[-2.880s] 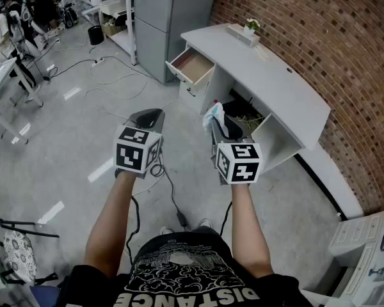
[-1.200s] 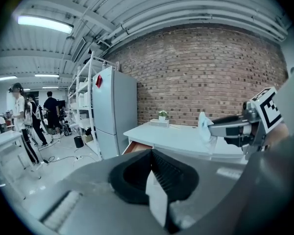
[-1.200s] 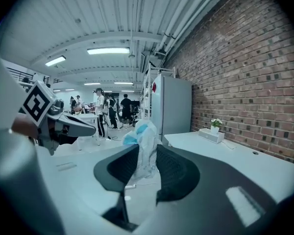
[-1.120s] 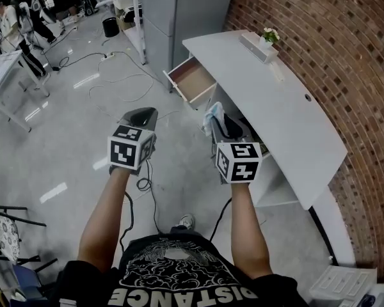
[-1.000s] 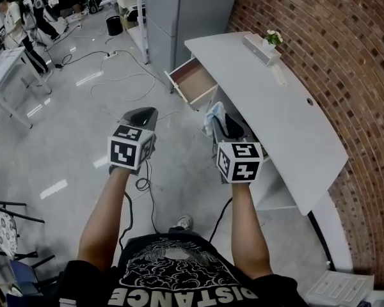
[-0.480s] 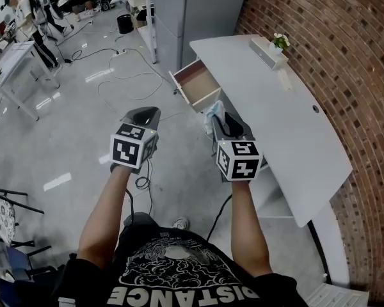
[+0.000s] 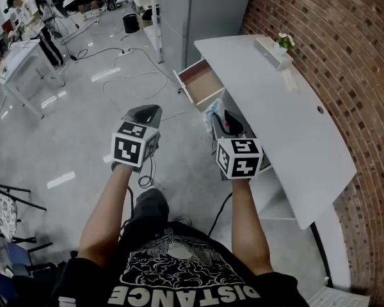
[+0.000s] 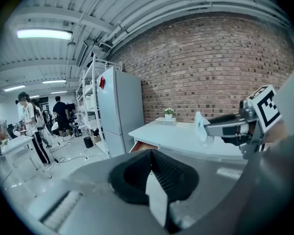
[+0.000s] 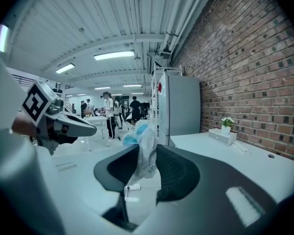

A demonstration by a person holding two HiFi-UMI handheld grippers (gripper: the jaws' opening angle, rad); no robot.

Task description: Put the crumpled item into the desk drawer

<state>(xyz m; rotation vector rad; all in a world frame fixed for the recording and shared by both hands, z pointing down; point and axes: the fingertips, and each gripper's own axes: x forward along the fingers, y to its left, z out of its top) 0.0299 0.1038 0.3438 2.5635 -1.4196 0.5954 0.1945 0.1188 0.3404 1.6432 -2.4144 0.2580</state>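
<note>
A crumpled white and blue wrapper (image 7: 212, 114) sticks up from my right gripper (image 7: 219, 120), whose jaws are shut on it. In the right gripper view the wrapper (image 9: 143, 148) sits pinched between the black pads (image 9: 171, 173). The white desk (image 7: 278, 107) runs along the brick wall on the right, and its top drawer (image 7: 201, 84) stands pulled out, its brown inside showing nothing in it, just beyond the right gripper. My left gripper (image 7: 146, 114) hangs over the floor to the left with its jaws together and nothing in them (image 8: 151, 156).
A tall grey cabinet (image 7: 201, 8) stands behind the drawer end of the desk. A small potted plant (image 7: 283, 41) and a white box (image 7: 267, 46) rest on the desk top. Cables (image 7: 131, 75) trail over the floor. People (image 7: 35, 15) and a table (image 7: 16, 56) are far left.
The desk and its open drawer have come closer and now lie right beside the right gripper. Both grippers keep their pose, the wrapper still pinched in the right one.
</note>
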